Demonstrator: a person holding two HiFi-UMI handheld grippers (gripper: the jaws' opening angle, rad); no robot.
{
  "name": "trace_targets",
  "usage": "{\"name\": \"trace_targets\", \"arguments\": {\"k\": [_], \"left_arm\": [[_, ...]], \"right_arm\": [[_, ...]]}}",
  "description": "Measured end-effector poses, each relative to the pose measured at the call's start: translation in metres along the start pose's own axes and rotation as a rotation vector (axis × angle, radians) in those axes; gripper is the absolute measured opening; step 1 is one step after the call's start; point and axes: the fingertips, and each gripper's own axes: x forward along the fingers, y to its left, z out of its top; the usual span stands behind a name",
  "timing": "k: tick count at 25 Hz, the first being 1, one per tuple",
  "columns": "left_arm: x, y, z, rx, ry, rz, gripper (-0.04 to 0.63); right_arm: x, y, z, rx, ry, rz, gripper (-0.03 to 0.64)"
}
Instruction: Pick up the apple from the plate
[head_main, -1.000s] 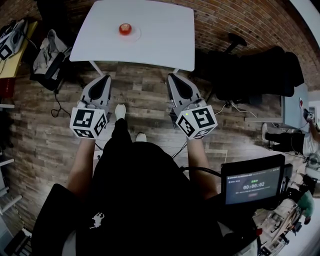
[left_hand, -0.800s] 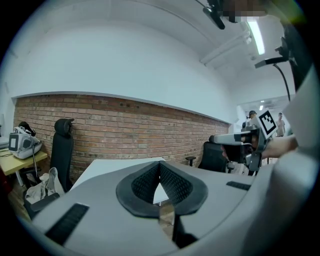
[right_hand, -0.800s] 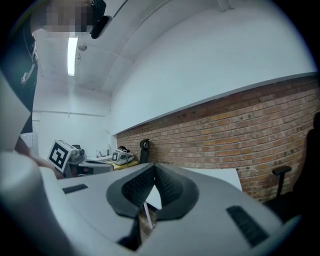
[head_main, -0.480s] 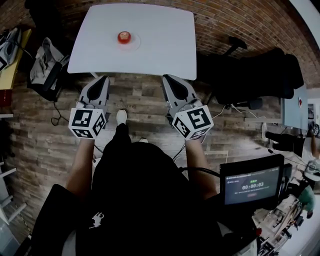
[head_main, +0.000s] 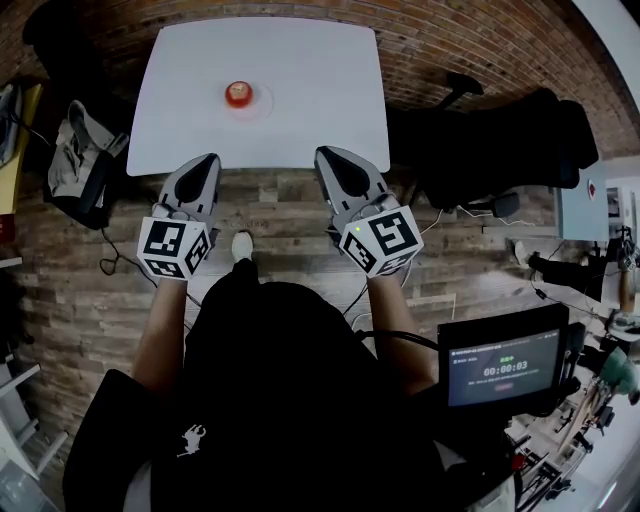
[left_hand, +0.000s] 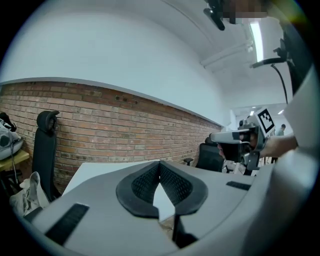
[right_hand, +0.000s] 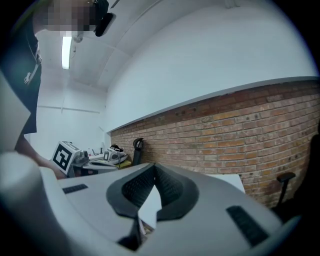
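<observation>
Apple (head_main: 237, 94) sits on its plate (head_main: 263, 102), left-centre of the white table (head_main: 320, 90), untouched. Your left gripper (head_main: 205, 162) and right gripper (head_main: 331, 158) are both pinched closed and empty. They are at the table's near edge, well apart from the fruit. Approach, opening, grasp and lift all remain.

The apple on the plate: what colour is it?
The apple is red, seen best in the head view.

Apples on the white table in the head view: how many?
1. The apple sits on a plate in the left half of the table. The left gripper and right gripper hide only slivers of its near edge.
</observation>
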Motion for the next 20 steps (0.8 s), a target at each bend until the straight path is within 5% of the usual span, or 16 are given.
{"name": "trace_targets", "arguments": {"k": [20], "left_arm": [[0.074, 0.133, 0.004, -0.002, 0.061, -0.134, 0.006]], "right_arm": [[0.141, -0.025, 0.014, 0.049, 0.001, -0.115, 0.003]]}}
